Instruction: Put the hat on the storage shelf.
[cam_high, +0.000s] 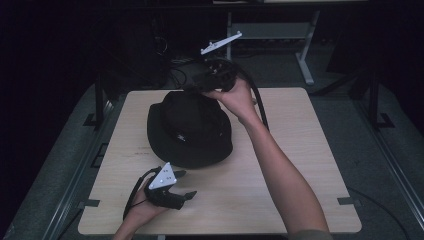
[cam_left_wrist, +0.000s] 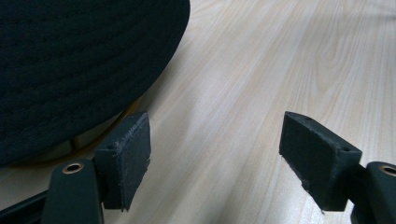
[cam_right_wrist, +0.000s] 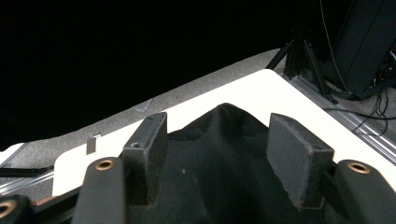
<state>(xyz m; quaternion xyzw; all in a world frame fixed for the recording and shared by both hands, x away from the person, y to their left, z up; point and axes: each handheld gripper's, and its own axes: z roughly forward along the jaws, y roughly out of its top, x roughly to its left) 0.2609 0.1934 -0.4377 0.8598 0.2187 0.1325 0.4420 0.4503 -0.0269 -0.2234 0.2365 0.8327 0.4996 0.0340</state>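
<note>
Black hat between open fingers

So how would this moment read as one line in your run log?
hat: flat on table | right gripper: open above crown | left gripper: open, beside brim

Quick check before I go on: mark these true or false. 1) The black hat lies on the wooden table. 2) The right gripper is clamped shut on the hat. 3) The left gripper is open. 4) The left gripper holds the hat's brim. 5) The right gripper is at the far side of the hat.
1) True: the black hat lies on the wooden table.
2) False: the right gripper has its jaws apart, with hat fabric between them.
3) True: the left gripper is open.
4) False: it holds nothing; the brim lies beside it.
5) True.
</note>
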